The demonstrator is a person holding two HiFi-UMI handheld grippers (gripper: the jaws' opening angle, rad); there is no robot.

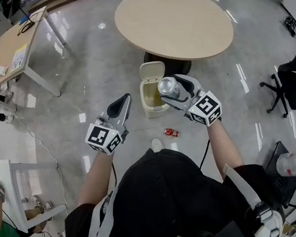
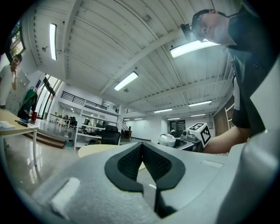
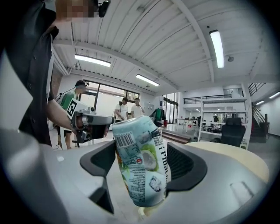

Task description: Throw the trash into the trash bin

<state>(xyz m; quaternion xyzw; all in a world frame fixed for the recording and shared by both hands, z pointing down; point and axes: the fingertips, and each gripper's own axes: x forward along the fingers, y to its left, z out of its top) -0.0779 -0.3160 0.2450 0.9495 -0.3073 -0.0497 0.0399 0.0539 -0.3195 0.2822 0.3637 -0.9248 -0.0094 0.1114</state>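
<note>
Left gripper (image 1: 125, 100) raised, fingers (image 2: 131, 162) together; right gripper's (image 1: 177, 90) fingers (image 3: 183, 164) clamp a can (image 1: 167, 86).

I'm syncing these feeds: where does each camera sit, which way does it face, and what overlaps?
Head view: on the person's head, facing steeply down; both forearms, left gripper, right gripper holding the can, the trash bin beyond.
Left gripper view: on that gripper, tilted up toward the ceiling; its shut jaws, the person's torso.
Right gripper view: on that gripper, tilted up; jaws clamping the can, the person's chest.
Shared: each gripper view shows the other gripper.
</note>
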